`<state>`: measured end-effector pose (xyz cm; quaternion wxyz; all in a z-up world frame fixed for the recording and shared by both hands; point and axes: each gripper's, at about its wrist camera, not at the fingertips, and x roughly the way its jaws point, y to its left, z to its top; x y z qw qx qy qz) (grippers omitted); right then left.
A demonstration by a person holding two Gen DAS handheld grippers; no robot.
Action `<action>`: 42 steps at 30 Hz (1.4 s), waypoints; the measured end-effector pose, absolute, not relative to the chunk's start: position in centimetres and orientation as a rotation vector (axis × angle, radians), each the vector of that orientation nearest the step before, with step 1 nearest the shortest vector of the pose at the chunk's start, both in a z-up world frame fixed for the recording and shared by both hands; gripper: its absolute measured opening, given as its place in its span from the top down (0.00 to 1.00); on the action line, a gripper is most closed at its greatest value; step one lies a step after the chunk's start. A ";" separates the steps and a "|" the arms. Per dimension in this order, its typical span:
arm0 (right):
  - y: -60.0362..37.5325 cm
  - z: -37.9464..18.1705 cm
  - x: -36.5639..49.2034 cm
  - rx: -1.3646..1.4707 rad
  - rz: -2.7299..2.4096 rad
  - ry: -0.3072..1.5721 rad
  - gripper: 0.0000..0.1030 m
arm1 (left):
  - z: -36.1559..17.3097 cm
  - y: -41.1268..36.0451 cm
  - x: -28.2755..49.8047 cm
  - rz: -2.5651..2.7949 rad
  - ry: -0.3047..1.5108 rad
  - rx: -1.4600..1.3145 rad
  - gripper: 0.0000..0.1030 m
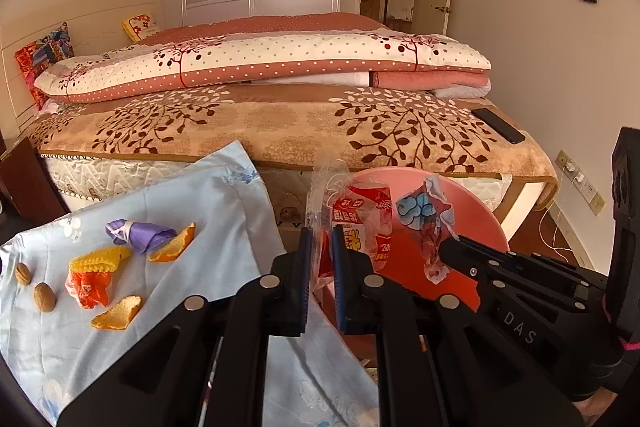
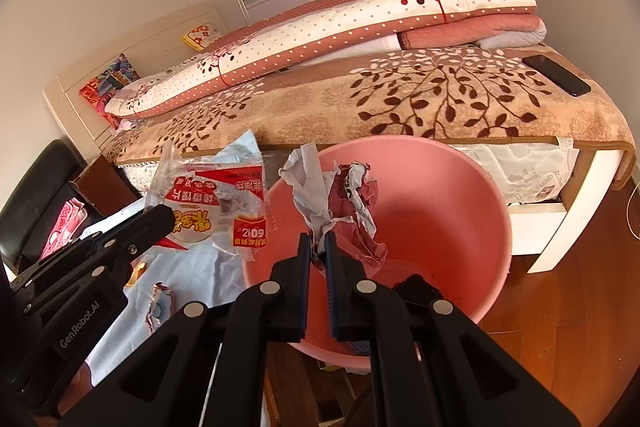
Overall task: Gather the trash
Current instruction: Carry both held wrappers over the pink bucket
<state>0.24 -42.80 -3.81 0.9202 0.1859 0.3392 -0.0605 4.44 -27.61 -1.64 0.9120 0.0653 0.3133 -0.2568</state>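
Note:
My left gripper [image 1: 321,239] is shut on a clear snack wrapper with red print [image 1: 360,223], held up at the near-left rim of the pink bin [image 1: 476,211]. My right gripper [image 2: 318,241] is shut on a crumpled red and white wrapper [image 2: 344,203], which hangs over the open pink bin [image 2: 440,195]. Each wrist view shows the other gripper: the right gripper [image 1: 450,247] and the left gripper [image 2: 166,215]. More trash lies on the light blue cloth [image 1: 224,211]: a purple wrapper [image 1: 140,233], orange peels [image 1: 174,247], an orange-red wrapper [image 1: 88,287] and two nuts [image 1: 42,297].
A bed with folded quilts [image 1: 280,59] stands right behind the cloth and the bin. A black phone [image 2: 556,75] lies on the bed's near right corner. A dark brush-like thing [image 2: 418,289] is inside the bin. Wooden floor [image 2: 580,307] lies to the right, a dark chair [image 2: 36,195] to the left.

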 end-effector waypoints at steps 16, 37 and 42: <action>-45.4 -6.7 1.1 0.392 -0.196 0.770 0.93 | -4.5 -31.2 6.0 -0.578 0.708 0.169 0.90; -45.8 -7.6 1.7 0.396 -0.211 0.795 0.93 | -5.7 -32.3 7.2 -0.572 0.754 0.161 0.80; -45.9 -7.7 1.7 0.397 -0.215 0.792 0.84 | -5.6 -32.0 7.4 -0.568 0.759 0.141 0.66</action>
